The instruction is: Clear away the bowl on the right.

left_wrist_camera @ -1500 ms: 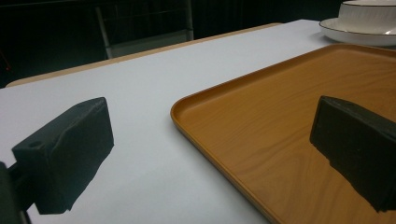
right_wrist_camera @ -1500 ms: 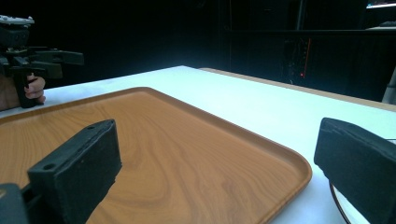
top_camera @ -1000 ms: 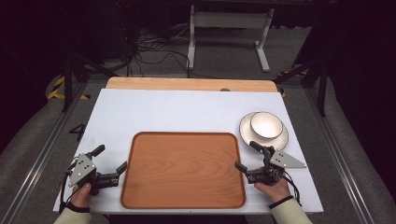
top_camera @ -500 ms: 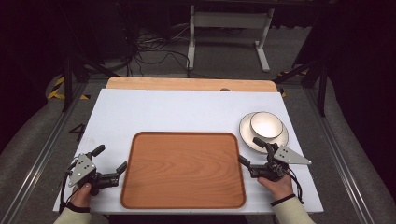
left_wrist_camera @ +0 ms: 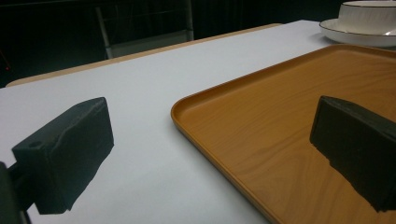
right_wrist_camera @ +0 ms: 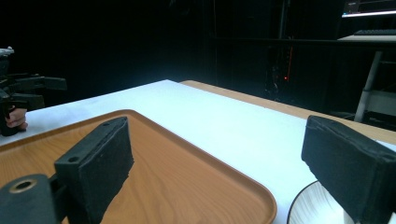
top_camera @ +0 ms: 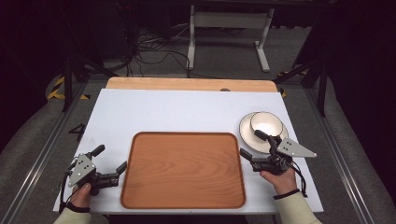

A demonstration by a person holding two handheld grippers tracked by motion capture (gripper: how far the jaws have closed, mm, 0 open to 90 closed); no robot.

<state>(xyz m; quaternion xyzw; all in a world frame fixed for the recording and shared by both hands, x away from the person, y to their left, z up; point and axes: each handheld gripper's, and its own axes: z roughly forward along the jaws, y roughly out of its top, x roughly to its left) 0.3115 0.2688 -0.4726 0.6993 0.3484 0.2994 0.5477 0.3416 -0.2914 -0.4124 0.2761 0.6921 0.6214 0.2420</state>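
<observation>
High view: right hand-held gripper (top_camera: 253, 145), jaws apart, nears the bowl (top_camera: 267, 125) on its saucer (top_camera: 247, 135) beside the tray (top_camera: 183, 170), likely approach step; next, close on the rim; left hand-held gripper (top_camera: 111, 161) waits, jaws apart.

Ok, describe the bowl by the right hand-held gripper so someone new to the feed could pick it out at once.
Start at the white table top and find the big wooden tray lying flat near the person's edge. Just past the tray's far right corner lies a white plate, and the bowl sits on it. It is the only deep, round white dish, right by the open right hand-held gripper.
</observation>
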